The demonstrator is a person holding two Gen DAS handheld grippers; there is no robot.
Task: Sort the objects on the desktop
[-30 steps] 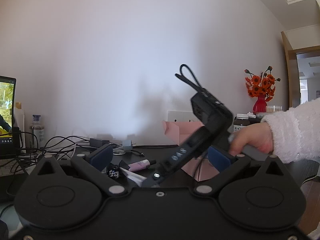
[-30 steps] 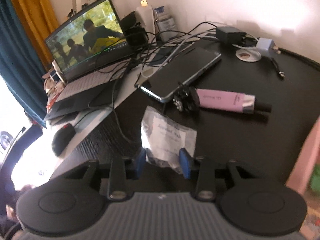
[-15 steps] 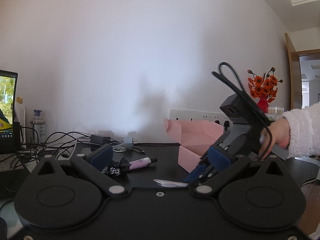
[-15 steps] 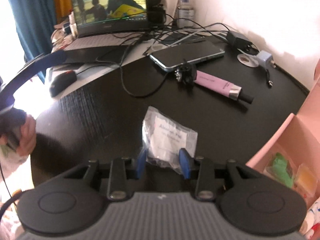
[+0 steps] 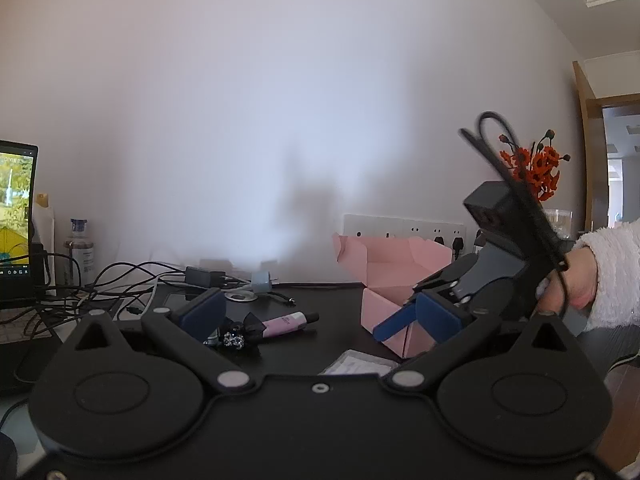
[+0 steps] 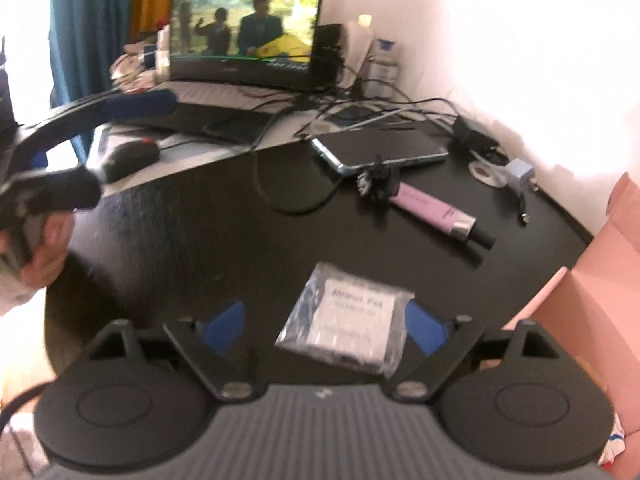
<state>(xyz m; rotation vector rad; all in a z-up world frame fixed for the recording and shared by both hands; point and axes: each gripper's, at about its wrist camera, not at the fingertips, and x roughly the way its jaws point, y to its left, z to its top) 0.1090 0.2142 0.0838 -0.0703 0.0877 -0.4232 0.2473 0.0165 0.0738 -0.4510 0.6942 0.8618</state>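
A clear packet with a white label (image 6: pixel 348 328) lies on the black table (image 6: pixel 200 240), and in the left wrist view the packet (image 5: pixel 356 364) lies flat beside the pink box (image 5: pixel 400 280). My right gripper (image 6: pixel 325 326) straddles it with jaws opening. Its blue pads (image 6: pixel 426 330) stand clear of the packet on both sides. From the left wrist view, one of its blue fingers (image 5: pixel 394 323) hangs in front of the box. My left gripper (image 5: pixel 320 308) is open and holds nothing. A purple tube (image 6: pixel 432 210) and a black bow clip (image 6: pixel 378 180) lie farther back.
The pink box (image 6: pixel 592 300) stands open at the right. A phone (image 6: pixel 380 150), a small charger (image 6: pixel 518 172), tangled cables (image 6: pixel 360 108), a mouse (image 6: pixel 128 158) and a running laptop (image 6: pixel 246 28) fill the back and left. Orange flowers (image 5: pixel 536 168) stand by the wall.
The right gripper carried the packet to the right, towards the pink box, then its jaws went from shut on the packet to wide apart. The left gripper stayed still.
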